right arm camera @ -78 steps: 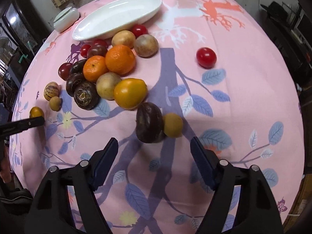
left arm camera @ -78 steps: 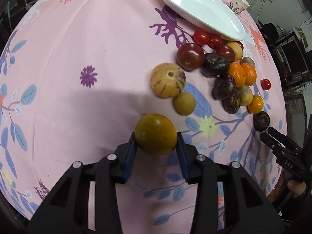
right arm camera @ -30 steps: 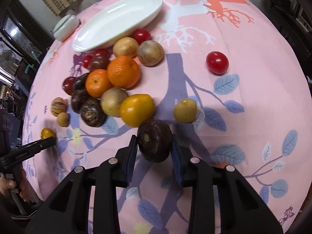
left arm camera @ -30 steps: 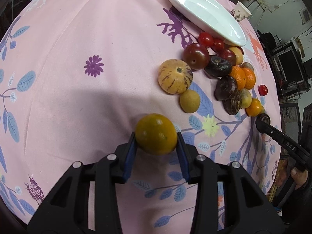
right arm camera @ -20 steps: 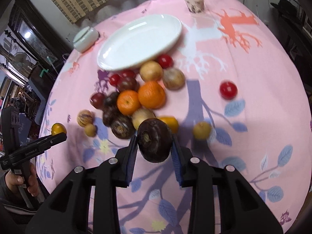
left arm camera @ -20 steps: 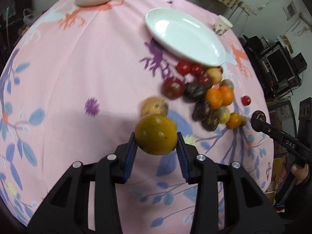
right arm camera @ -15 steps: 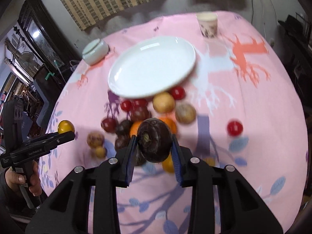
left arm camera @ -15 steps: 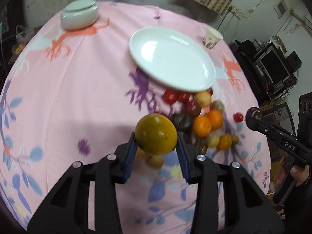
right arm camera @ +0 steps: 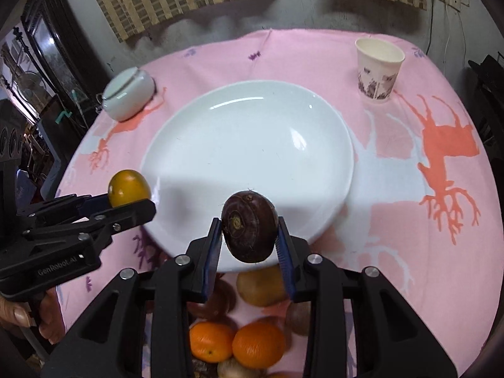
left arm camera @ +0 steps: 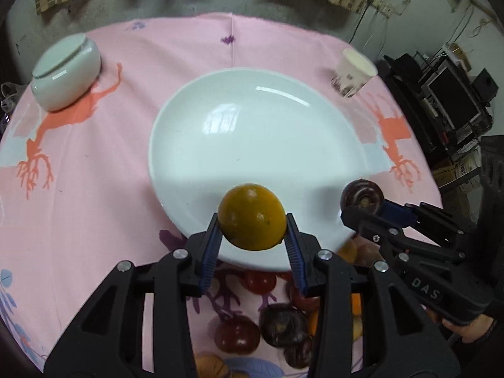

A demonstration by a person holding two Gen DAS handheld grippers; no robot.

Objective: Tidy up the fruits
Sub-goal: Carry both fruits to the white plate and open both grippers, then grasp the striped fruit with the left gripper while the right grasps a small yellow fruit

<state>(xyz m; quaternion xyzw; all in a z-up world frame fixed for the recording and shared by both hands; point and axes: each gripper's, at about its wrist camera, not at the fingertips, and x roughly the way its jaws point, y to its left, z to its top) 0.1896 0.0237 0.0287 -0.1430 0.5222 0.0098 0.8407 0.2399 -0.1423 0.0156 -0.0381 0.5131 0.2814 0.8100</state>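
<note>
1. The big pink tablecloth with tree shapes (left arm camera: 94,189) holds everything.
2. The wide white oval plate (left arm camera: 252,132) sits empty in the middle, probably where the fruit should go.
3. The left gripper (left arm camera: 252,236) squeezes a round yellow-orange fruit (left arm camera: 252,217) tight, up in the air over the plate's near edge.
4. The right gripper (right arm camera: 249,242) squeezes a dark purple-brown fruit (right arm camera: 249,230) the same way.
5. A moment ago both were low by the fruit pile (right arm camera: 239,340). Now they are up by the plate, with the pile under them.
</note>
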